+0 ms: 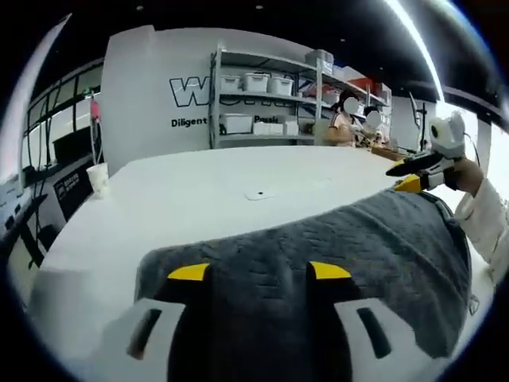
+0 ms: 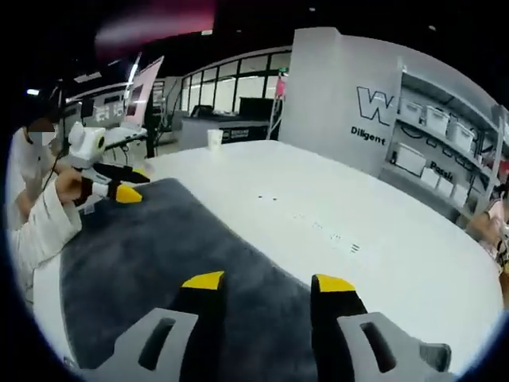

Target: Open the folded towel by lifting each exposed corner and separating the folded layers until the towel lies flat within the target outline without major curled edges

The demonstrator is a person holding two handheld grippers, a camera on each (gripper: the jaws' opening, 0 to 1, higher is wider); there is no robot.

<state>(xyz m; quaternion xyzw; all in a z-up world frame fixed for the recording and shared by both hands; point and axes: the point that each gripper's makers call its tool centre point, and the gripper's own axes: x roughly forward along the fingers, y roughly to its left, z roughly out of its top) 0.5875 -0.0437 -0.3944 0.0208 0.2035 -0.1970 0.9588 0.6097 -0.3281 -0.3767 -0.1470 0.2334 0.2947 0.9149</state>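
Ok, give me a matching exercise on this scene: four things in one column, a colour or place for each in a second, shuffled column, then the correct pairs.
Things:
1. towel
2. paper cup
3. storage bins
4. gripper fingertips

Descriptions:
A. on the metal shelving by the wall
B. yellow
C. dark grey, spread on the white table
D. white, standing near the table's far edge

Pairs: 1-C, 2-D, 3-A, 4-B
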